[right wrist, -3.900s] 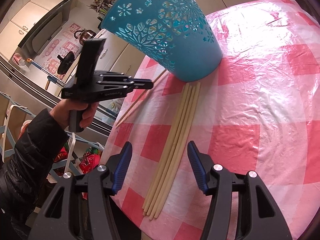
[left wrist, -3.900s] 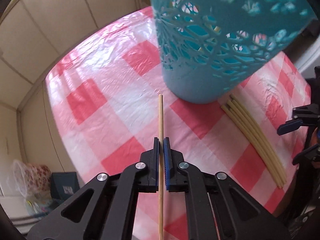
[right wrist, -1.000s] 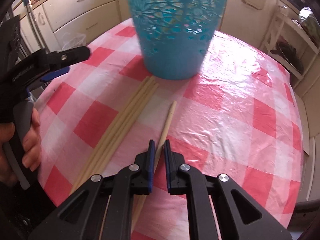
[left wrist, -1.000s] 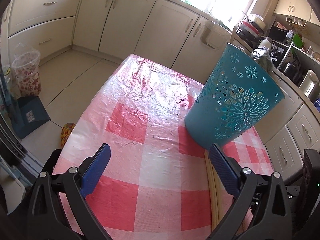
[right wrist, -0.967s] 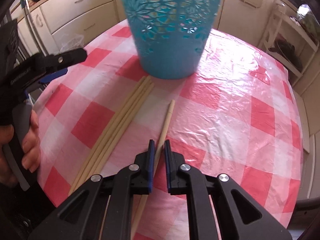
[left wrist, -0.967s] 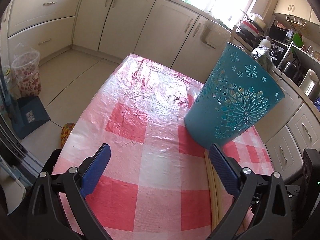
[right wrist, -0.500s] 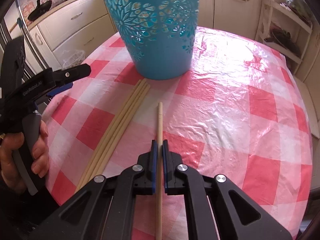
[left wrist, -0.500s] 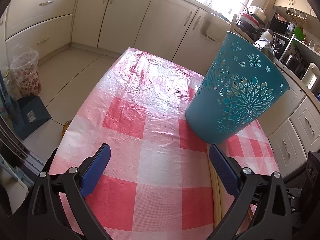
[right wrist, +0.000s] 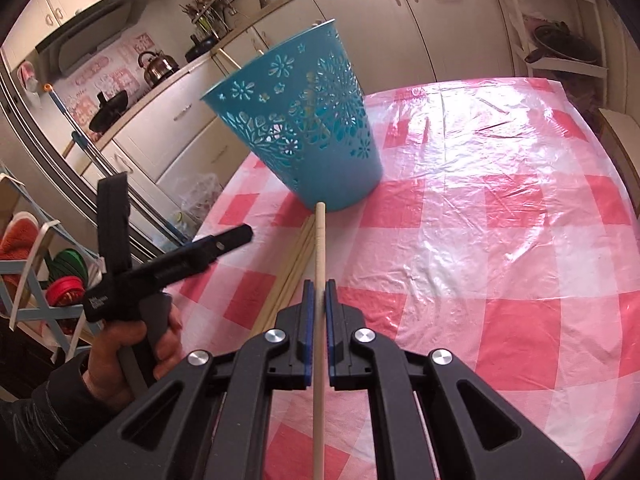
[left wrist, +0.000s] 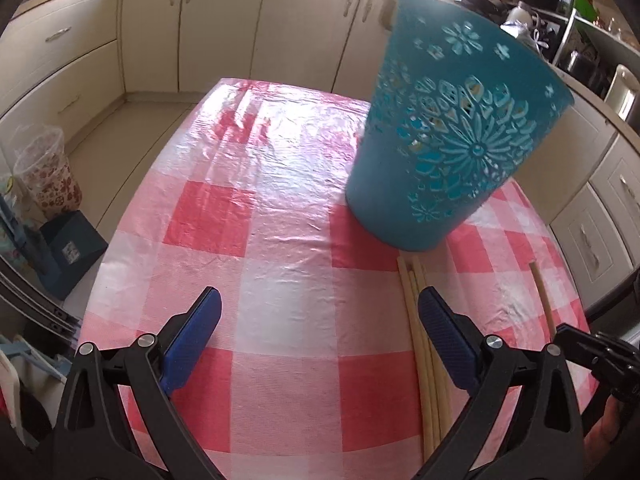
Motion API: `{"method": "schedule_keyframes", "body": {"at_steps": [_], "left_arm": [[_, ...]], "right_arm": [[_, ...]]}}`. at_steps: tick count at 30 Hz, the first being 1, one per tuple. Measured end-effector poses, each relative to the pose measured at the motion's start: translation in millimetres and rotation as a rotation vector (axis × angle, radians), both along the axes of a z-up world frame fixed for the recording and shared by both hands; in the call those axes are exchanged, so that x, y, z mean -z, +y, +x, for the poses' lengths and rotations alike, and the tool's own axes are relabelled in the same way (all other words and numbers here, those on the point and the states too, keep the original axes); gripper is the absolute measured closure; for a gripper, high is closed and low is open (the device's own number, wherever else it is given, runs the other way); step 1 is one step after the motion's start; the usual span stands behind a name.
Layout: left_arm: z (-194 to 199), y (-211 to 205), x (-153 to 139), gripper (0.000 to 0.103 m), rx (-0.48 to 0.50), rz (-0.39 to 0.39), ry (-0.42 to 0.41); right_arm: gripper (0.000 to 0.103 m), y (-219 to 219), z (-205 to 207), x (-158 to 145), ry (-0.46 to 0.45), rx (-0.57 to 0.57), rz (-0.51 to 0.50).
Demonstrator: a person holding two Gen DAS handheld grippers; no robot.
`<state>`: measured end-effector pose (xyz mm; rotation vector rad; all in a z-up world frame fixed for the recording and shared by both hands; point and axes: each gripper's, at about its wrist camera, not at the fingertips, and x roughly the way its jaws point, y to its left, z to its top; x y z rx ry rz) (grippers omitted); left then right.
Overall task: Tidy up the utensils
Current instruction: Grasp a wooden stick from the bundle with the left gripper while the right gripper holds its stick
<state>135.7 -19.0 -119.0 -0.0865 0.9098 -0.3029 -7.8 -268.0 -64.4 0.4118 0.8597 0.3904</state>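
Nearest, the right gripper (right wrist: 319, 292) has its blue-padded jaws clamped on a single pale wooden chopstick (right wrist: 319, 264), whose long axis runs straight ahead between the pads, its far tip pointing at the foot of the basket. The left gripper (left wrist: 320, 312), held in a hand (right wrist: 120, 348) at the table's edge, has its jaws spread wide with nothing between them. Just beside it, a bundle of cream-coloured chopsticks (left wrist: 424, 360) lies flat on the red-and-white checked plastic tablecloth (left wrist: 280, 248), lengthwise toward the basket. Farther on, the teal perforated plastic basket (left wrist: 448, 148) stands upright on the cloth.
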Motion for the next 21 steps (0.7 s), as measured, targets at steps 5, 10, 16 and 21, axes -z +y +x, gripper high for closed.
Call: {"method": "schedule_keyframes", "body": {"at_steps": [5,10,16,21], "left_arm": [[-2,-34,2,0.016,0.036,0.136,0.008],[-2,-49,9,0.021,0.045,0.206,0.024],[-3,-47,4,0.029,0.027,0.248,0.039],[-1,-51,6,0.034,0.022,0.265,0.060]], "right_arm": [[0.097,-7,-3,-1,-0.024,0.002,0.039],[0.097,-15,-9,-6,-0.050,0.004,0.076],[0.097,-22,-13,-9,-0.071,0.002,0.114],[0.097,-26,-14,-11,-0.081,0.003,0.141]]}}
